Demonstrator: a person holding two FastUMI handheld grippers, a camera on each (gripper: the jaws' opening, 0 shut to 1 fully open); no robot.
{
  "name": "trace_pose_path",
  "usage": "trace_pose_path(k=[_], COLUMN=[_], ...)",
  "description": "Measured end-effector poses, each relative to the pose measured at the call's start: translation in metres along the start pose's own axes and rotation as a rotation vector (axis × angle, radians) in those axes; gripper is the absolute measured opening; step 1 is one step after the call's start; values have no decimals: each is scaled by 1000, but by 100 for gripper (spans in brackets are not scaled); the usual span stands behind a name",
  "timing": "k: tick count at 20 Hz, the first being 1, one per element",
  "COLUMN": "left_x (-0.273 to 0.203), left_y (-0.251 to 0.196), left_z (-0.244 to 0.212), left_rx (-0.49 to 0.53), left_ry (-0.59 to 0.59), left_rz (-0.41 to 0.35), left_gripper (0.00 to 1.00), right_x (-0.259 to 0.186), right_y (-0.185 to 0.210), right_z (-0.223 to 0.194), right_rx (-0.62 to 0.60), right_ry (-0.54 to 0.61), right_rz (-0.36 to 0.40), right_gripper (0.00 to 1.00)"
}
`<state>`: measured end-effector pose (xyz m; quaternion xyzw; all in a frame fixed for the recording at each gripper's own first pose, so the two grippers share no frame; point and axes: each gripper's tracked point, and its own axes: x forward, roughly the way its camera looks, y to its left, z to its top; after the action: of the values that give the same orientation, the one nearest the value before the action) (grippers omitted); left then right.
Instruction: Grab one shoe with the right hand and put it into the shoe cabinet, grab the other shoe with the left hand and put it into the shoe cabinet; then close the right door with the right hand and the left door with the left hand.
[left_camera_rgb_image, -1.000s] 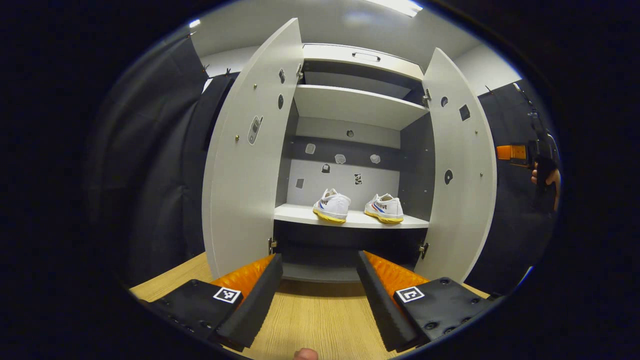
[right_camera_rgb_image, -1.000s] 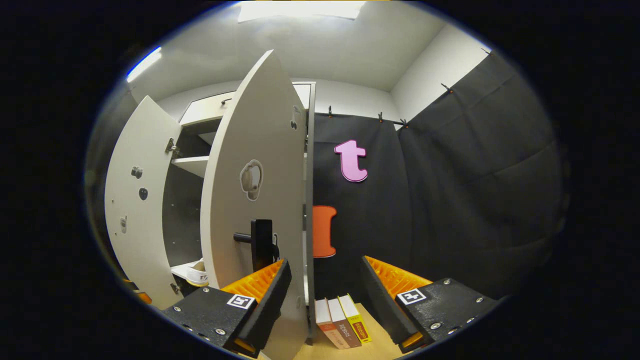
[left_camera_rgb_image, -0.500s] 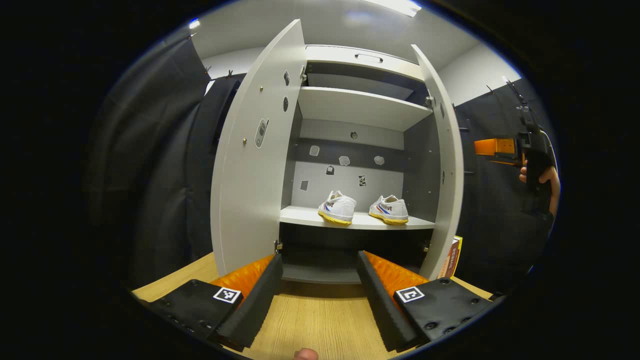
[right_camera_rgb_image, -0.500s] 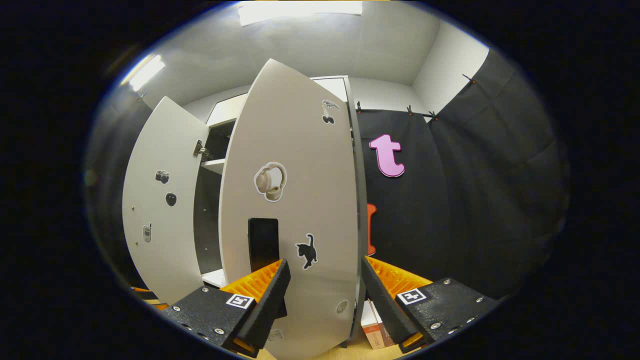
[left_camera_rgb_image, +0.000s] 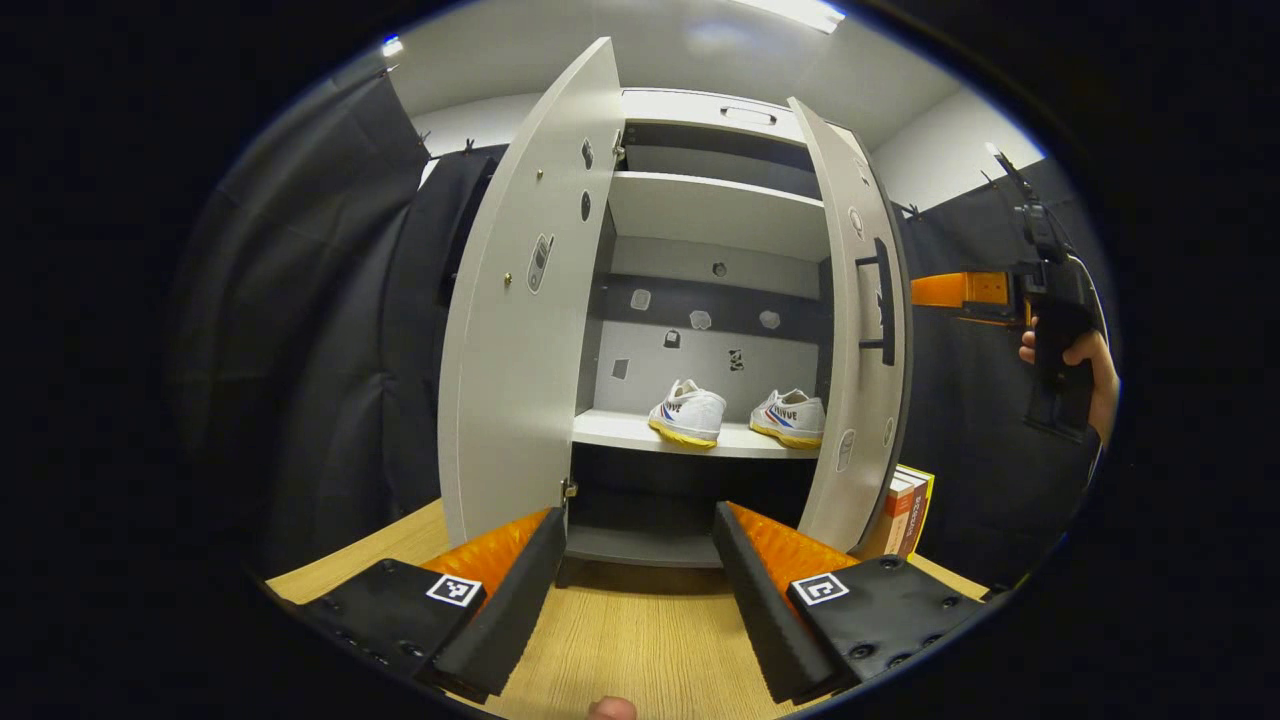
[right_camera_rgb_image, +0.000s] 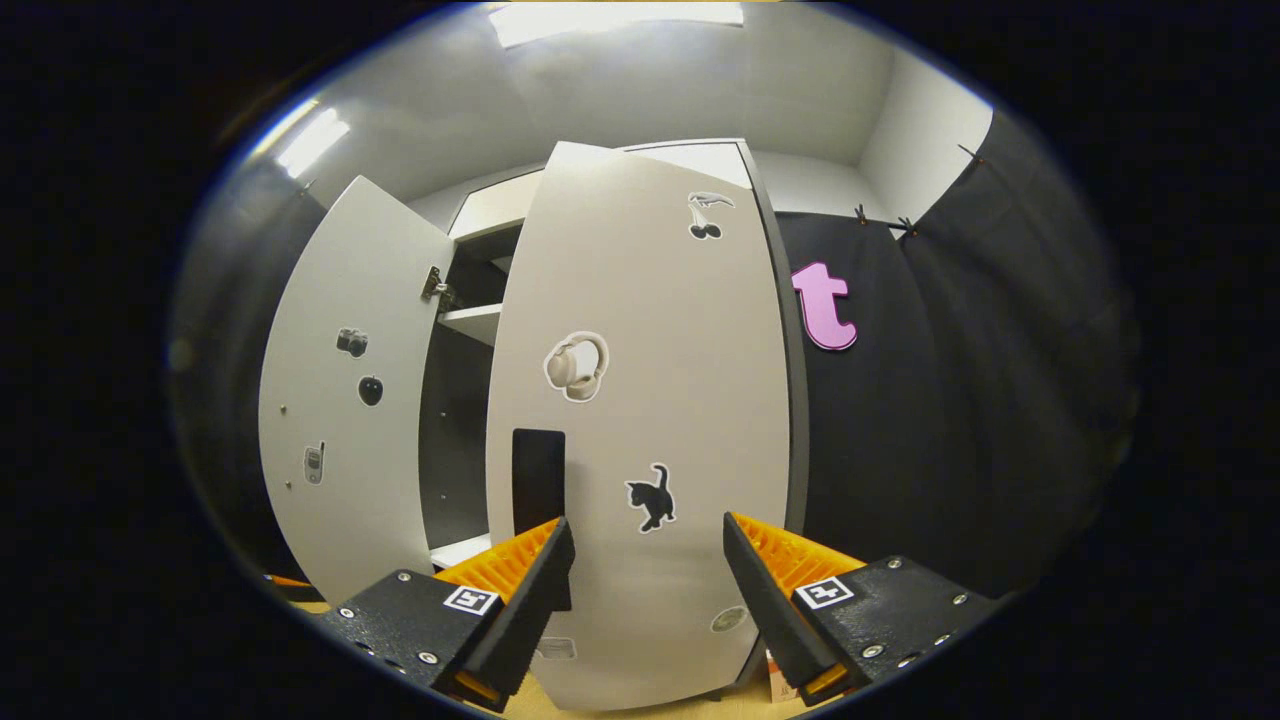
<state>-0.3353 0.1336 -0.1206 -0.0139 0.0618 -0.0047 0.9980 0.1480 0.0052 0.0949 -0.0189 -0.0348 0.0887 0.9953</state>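
Note:
Two white shoes with yellow soles, one on the left (left_camera_rgb_image: 690, 412) and one on the right (left_camera_rgb_image: 792, 418), stand side by side on the cabinet's lower shelf (left_camera_rgb_image: 620, 432). The left door (left_camera_rgb_image: 510, 330) stands wide open. The right door (left_camera_rgb_image: 855, 330) is swung about halfway in, its black handle (left_camera_rgb_image: 882, 300) facing outward. My left gripper (left_camera_rgb_image: 640, 590) is open and empty, low in front of the cabinet. My right gripper (right_camera_rgb_image: 645, 590) is open, close before the right door's outer face (right_camera_rgb_image: 660, 400), just right of the handle (right_camera_rgb_image: 538, 470). Whether it touches the door I cannot tell.
A few books (left_camera_rgb_image: 905, 510) stand against the cabinet's right side. A light wooden surface (left_camera_rgb_image: 630, 650) runs under my left gripper. A hand (left_camera_rgb_image: 1075, 350) holds the right gripper (left_camera_rgb_image: 945, 292) at the far right. The upper shelf (left_camera_rgb_image: 710, 210) is bare.
The right door has swung steadily inward, from wide open to about halfway shut, with the right gripper following its outer face. The left gripper has barely moved.

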Motion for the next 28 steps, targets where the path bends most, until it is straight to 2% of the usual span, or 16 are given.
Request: trace_pose_path(k=[1,2,3,6,9,10,25,26,28], left_x=[1,0,1,1,2,2,5,5,4], left_y=[0,-1,0,2,5,7,18,19,20], left_z=[0,0,-1,-1,-1,-1,-1,0,-1], left_rx=[0,1,1,-4,-8,-9,-8,-8,-6], left_ry=[-1,0,0,0,-4,-4,-10,-10,-8], left_rz=[-1,-1,-1,3,11,14,28,30,29], left_gripper=[96,96,96,99,96,99,99,96,99], right_x=[3,5,8,23,32,35,74,75,77], right_y=[2,4,7,20,23,24,36,36,36], right_z=[1,1,0,-6,-7,-9,-19,-20,-21], right_rx=[2,0,-2,-26,-45,-41,-54,-58,-67], right_ry=[-2,-2,2,24,19,24,60,58,54], right_rz=[8,12,19,39,32,33,-1,-4,-11], right_gripper=[92,97,92,92,92,92,92,92,92])
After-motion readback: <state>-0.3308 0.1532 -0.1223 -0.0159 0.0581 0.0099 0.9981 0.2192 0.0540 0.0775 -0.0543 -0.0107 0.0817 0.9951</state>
